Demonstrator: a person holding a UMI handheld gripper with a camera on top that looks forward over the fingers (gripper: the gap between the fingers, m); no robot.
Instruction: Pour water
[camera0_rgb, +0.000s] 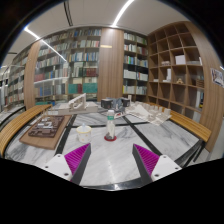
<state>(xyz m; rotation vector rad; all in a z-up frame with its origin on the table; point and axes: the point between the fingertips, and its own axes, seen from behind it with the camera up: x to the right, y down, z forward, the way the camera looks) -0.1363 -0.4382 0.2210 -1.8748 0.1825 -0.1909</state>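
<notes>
library bookshelves (75, 60) behind pale table (110, 160); clear plastic bottle (110, 125), red label, probably light, slippery: grasp mid-body; gripper (113, 158) wide, empty.

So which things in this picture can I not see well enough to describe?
- Bottle, gripper view: too small to tell its water level or whether it is capped.
- Pale cup beside it: its contents do not show.
- Tray to the left: items on it are too small to name.
- Gripper: open, well short of the bottle.
</notes>
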